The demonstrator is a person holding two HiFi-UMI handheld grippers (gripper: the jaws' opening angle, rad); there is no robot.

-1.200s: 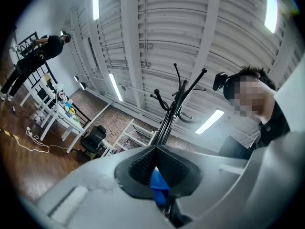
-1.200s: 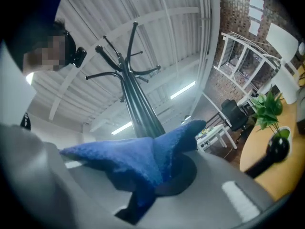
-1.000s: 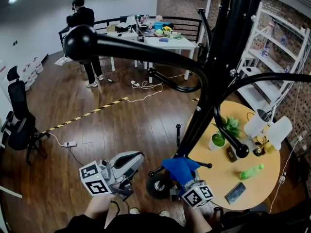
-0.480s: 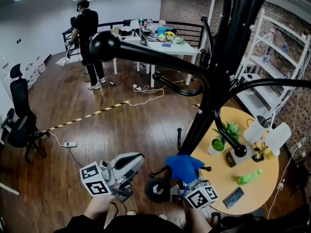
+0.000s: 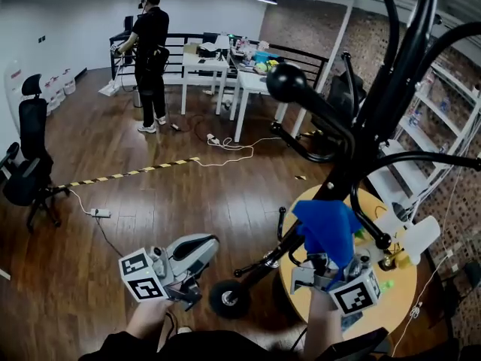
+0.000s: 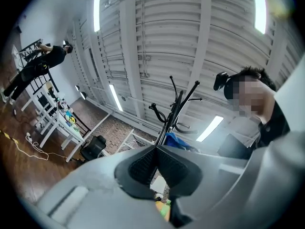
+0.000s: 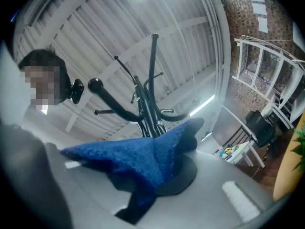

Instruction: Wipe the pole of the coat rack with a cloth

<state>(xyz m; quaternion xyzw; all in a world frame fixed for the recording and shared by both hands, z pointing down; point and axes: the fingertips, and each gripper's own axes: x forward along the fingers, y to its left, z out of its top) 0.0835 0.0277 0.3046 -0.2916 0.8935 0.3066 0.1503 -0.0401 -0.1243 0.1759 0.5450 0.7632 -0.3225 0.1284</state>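
Note:
The black coat rack pole (image 5: pixel 391 74) slants from its round base (image 5: pixel 225 298) up to the top right, with curved hooks branching off. My right gripper (image 5: pixel 325 257) is shut on a blue cloth (image 5: pixel 327 228), held up in front of the pole's lower part; contact is unclear. In the right gripper view the blue cloth (image 7: pixel 143 159) bunches over the closed jaws of the right gripper (image 7: pixel 157 168), with the pole (image 7: pixel 152 85) beyond. My left gripper (image 5: pixel 209 245) stays low at the left, shut and empty; in its own view the left gripper (image 6: pixel 155 152) points toward the coat rack (image 6: pixel 174 111).
A round wooden table (image 5: pixel 398 310) with a potted plant, a green bottle and a phone stands right behind the rack. White shelving (image 5: pixel 451 104) lines the right wall. A person (image 5: pixel 152 51) stands by white tables (image 5: pixel 252 85) at the back. An office chair (image 5: pixel 26 164) and floor cables (image 5: pixel 225 145) are at the left.
My right gripper has risen and moved right with the blue cloth, higher along the pole. The head view has swung right. The left gripper has barely moved.

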